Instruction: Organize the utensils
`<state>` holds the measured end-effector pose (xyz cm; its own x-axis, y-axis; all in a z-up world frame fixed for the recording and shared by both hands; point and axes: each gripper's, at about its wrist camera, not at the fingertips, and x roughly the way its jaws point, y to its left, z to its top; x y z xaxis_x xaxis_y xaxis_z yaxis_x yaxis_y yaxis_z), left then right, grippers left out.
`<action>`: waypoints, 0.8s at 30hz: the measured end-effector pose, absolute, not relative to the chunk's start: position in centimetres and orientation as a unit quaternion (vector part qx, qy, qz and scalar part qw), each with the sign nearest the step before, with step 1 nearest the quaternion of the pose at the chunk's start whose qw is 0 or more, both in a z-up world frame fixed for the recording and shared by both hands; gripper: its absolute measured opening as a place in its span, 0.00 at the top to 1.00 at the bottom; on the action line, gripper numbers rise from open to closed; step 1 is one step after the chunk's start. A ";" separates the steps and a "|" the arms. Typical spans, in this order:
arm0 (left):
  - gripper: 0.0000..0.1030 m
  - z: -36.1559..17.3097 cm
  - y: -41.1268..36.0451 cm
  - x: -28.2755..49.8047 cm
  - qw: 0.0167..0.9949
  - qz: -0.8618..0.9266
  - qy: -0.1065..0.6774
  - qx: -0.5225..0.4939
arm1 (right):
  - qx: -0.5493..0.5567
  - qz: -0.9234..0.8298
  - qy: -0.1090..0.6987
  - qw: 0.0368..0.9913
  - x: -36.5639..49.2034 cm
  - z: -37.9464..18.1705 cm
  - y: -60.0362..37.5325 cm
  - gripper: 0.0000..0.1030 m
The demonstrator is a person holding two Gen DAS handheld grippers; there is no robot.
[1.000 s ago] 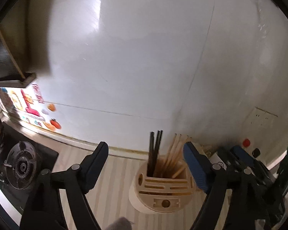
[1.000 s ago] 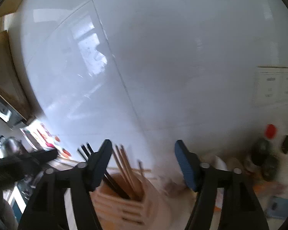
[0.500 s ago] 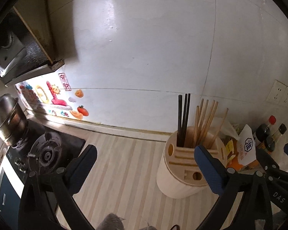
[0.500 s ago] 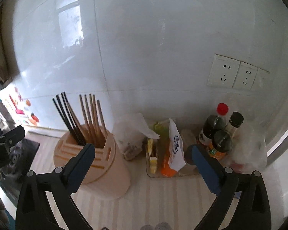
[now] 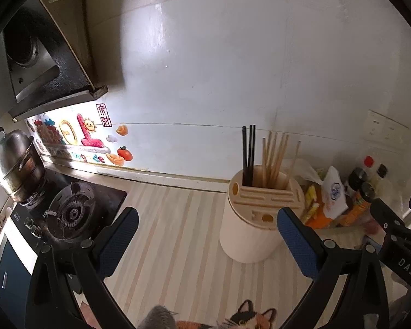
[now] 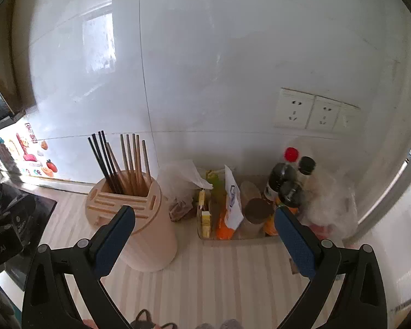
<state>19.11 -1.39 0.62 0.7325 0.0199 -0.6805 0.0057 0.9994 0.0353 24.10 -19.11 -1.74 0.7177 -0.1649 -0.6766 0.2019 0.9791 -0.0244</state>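
Observation:
A cream round utensil holder (image 5: 249, 227) stands on the striped counter by the white wall. A few black chopsticks (image 5: 248, 153) and several wooden chopsticks (image 5: 274, 159) stand upright in its back slot. My left gripper (image 5: 207, 242) is open and empty, hanging in front of the holder and a little to its left. In the right wrist view the same holder (image 6: 148, 235) sits at lower left with its black chopsticks (image 6: 104, 159) and wooden chopsticks (image 6: 134, 159). My right gripper (image 6: 202, 242) is open and empty, with its left finger (image 6: 115, 241) in front of the holder.
A gas stove (image 5: 68, 213) with a steel pot (image 5: 13, 159) lies to the left under a range hood (image 5: 41, 63). Right of the holder stand a clear tray of packets (image 6: 227, 233), sauce bottles (image 6: 287, 181) and a plastic bag (image 6: 331, 200). Wall sockets (image 6: 315, 112) sit above.
Both grippers have drawn back from the holder and their jaws have spread wider. The holder now looks smaller, and the stove, pot and bottles have come into view.

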 end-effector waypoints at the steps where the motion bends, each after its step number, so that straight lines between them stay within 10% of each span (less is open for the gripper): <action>1: 0.00 1.1 -1.2 18.3 0.932 -0.001 0.362 0.018 | 0.027 -0.100 0.360 0.927 23.3 -1.2 -19.0 0.00; 24: 0.00 8.4 4.0 3.0 0.950 -0.041 0.308 0.021 | 0.037 -0.144 0.291 0.945 3.1 8.9 -12.3 0.00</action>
<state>2.96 3.98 8.42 0.8062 -0.0657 -0.5879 0.0914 0.9957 0.0141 3.13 -12.25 8.87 0.7894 -0.2507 -0.5603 0.2939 0.9557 -0.0135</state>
